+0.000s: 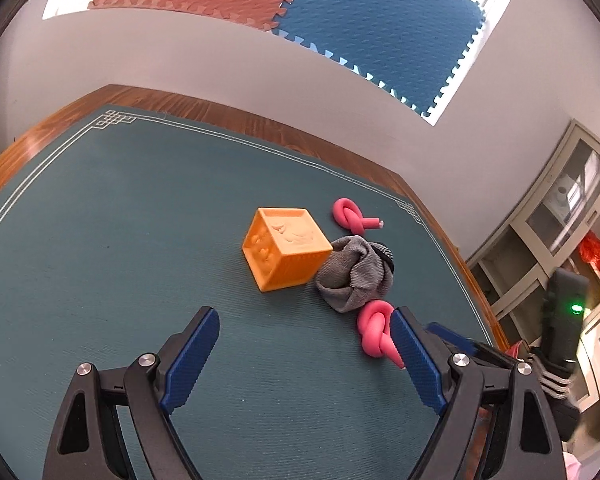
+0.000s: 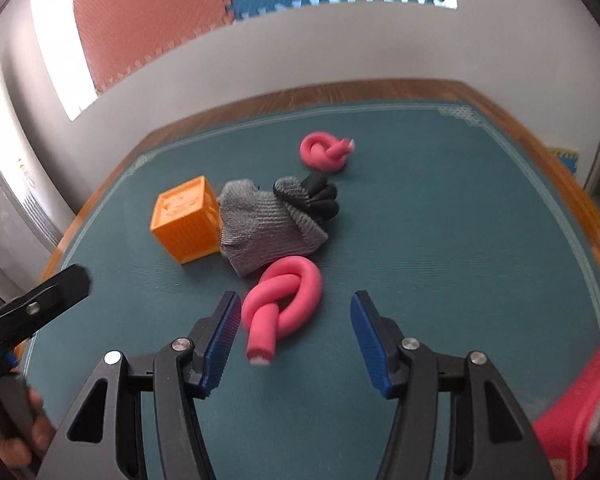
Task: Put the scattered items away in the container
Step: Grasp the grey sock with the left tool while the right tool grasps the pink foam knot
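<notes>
Right gripper (image 2: 294, 322) is spread wide, nothing in it, lined up on the near pink foam knot (image 2: 286, 300). The knot lies flat on the green mat (image 2: 460, 240), partly between the blue pads (image 2: 222, 334), closer to the left one. No contact that I can see.

Left gripper (image 1: 304, 354) is also wide and empty, over bare mat. Its right finger sits just beside that same knot (image 1: 374, 334).

Rest of the scatter:
- orange cube (image 2: 188, 220), embossed faces, touching the grey sock bundle (image 2: 260, 232)
- second pink foam knot (image 2: 324, 151) beyond the sock, apart from it
- red container (image 2: 576, 396), lower right edge of the right view, only a rim showing, something pale inside

Handling guess:
- The knot looks like a foam tube, so light, squashy and grippy. It should compress under the pads and not slip.
- Best hold is across the fat crossover at the middle. The loose tail (image 2: 260, 344) would likely bend and let it dangle.
- The sock is soft and floppy, so pinch the bulk deep, or it may unroll.
- The cube looks like rigid, smooth plastic. Take it on opposite flat faces, square on. It needs nearly full opening.

The right view is a bit blurred, so the exact clearance between pads and knot is uncertain.
</notes>
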The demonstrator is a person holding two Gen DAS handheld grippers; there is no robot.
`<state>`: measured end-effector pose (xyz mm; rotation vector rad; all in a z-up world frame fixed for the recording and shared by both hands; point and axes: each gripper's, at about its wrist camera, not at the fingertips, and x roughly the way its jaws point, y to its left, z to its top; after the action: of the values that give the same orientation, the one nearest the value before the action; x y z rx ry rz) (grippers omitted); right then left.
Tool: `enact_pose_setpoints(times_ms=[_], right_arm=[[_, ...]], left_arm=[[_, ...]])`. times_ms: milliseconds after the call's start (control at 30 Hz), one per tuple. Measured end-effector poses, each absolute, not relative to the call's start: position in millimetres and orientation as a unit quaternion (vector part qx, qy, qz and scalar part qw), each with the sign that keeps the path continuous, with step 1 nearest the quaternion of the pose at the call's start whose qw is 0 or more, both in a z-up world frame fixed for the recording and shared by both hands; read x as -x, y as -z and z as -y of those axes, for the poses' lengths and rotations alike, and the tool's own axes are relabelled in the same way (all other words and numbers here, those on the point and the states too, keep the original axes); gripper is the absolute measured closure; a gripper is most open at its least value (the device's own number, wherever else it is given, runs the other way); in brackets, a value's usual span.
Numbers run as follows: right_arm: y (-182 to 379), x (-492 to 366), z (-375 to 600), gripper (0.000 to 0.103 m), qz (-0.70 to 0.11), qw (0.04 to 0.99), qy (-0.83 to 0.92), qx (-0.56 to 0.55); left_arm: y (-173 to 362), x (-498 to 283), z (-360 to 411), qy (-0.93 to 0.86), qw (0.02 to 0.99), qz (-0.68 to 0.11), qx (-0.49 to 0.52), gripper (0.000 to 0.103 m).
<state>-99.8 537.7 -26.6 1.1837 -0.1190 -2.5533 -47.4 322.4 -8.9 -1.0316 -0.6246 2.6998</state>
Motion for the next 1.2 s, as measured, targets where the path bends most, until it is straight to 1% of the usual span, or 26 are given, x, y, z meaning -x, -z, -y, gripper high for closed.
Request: enact_pose_setpoints(times_ms=[367,433,600,833,867,900,967,1200], right_arm=[[52.7,115.1,-520.7,0.042,0.028,0.167,0.883,-0.438],[53.2,114.2,-519.4,0.047,0.016,0.164,0.886,-0.433],[53.4,113.2,-526.2,0.048,0.014,0.159,0.89,-0.428],[48.8,104.7,-559.4,0.048,0.036,0.127,0.892,-0.432],[48.5,102.6,-564.6,0.048,0.039,0.123,0.892,-0.433],[48.8,100.3,-569.6,0.048,0.042,0.119,0.892,-0.434],[48.3,94.4,-579.1,0.048,0.046,0.117,0.892,-0.434],[49.0,89.1,-597.9,0.048,0.073,0.118,0.891,-0.431]], left_arm=[[11.7,51.4,-317.9,-0.907,0.088,0.212,0.354,0.014],[11.9,52.3,-320.9,-0.907,0.09,0.208,0.355,0.014],[14.3,57.9,-328.5,-0.902,0.096,0.208,0.365,0.014],[6.6,75.0,-360.4,-0.899,0.124,0.17,0.383,0.014],[5.7,79.4,-366.4,-0.898,0.13,0.167,0.385,0.013],[4.7,83.8,-372.5,-0.897,0.136,0.163,0.387,0.009],[4.0,94.2,-385.3,-0.897,0.144,0.156,0.389,0.003],[10.4,132.9,-426.0,-0.893,0.153,0.126,0.405,0.003]])
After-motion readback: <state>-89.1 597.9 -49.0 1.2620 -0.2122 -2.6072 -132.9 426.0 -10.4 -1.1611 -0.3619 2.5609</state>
